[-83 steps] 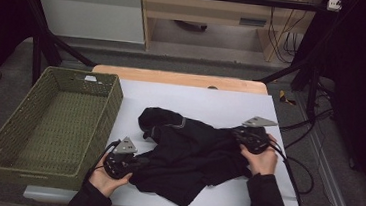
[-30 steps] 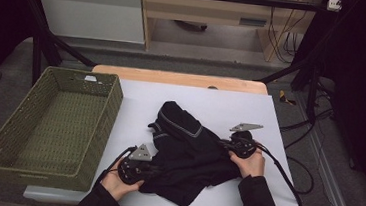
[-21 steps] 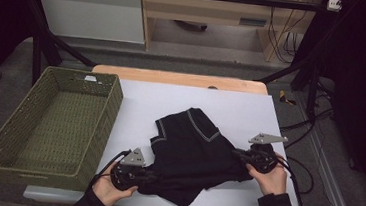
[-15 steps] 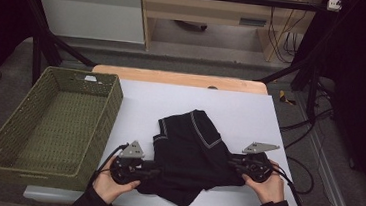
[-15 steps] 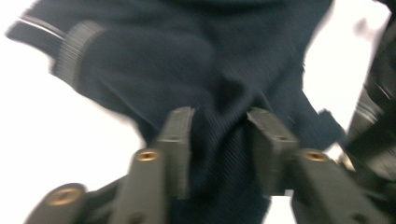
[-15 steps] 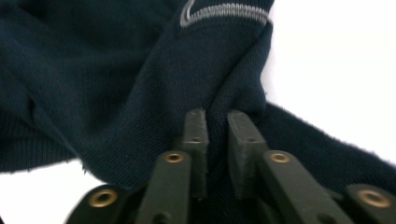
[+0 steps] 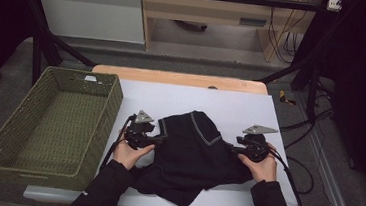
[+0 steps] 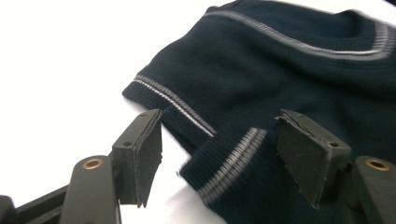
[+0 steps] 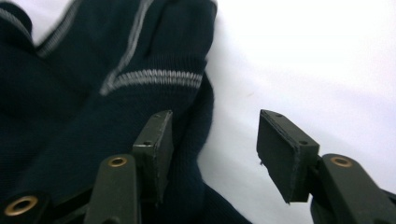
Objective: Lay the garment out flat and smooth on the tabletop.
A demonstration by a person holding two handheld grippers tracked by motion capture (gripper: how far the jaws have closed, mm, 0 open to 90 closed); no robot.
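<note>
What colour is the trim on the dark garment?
Grey stripes on the navy garment, clearest in the left gripper view.

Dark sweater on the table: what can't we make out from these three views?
- Dark sweater: the high view shows it bunched, so the underside and the folded-under parts are hidden by its own cloth.
- Left gripper, jaws just opened: its view cuts the sweater off at the right and bottom edges.
- Right gripper, jaws just opened: a jaw covers the hem, and the stripes are blurred.

sweater lower folds indistinct, basket corner cut off
</note>
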